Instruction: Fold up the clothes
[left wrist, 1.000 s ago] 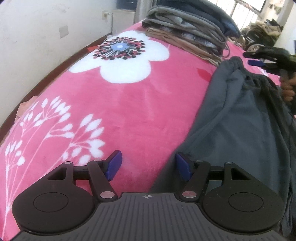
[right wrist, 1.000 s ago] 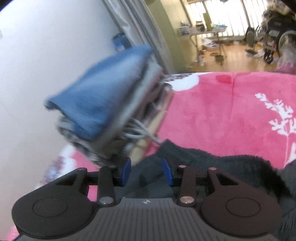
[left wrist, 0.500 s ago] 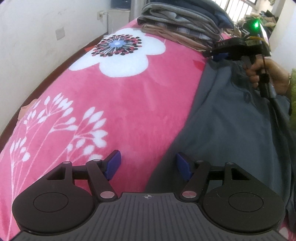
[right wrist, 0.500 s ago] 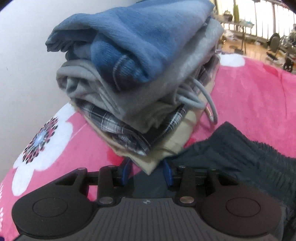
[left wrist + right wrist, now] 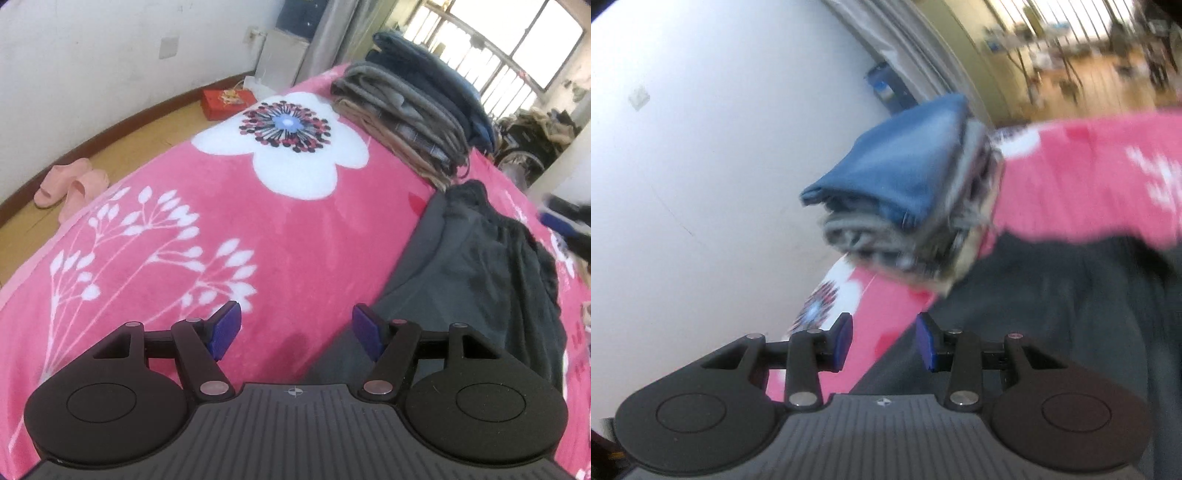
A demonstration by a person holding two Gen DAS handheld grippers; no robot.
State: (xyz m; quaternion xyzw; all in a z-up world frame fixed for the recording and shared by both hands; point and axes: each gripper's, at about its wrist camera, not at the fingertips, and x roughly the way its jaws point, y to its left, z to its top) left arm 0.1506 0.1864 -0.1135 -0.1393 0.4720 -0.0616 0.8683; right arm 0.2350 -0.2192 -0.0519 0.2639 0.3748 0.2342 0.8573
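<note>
One pink blanket (image 5: 229,206) under everything, printed with one large white flower and white sprigs. On it, one dark grey garment (image 5: 476,277), unfolded, spread along the right side in your left view; its gathered waistband end lies just beside the stack. One stack of folded clothes (image 5: 413,110) at the far end of the blanket: you can count about five layers, blue on top, greys and a plaid below, tan at the bottom; the exact count is unclear. One red box (image 5: 226,102) on the floor by the wall. Two pink slippers (image 5: 70,184), side by side on the floor.

Your left gripper (image 5: 295,328): jaws spread wide, empty, over the blanket at the garment's edge.

Your right gripper (image 5: 884,341): jaws part-way apart, nothing between them, above the garment's edge; view blurred.
</note>
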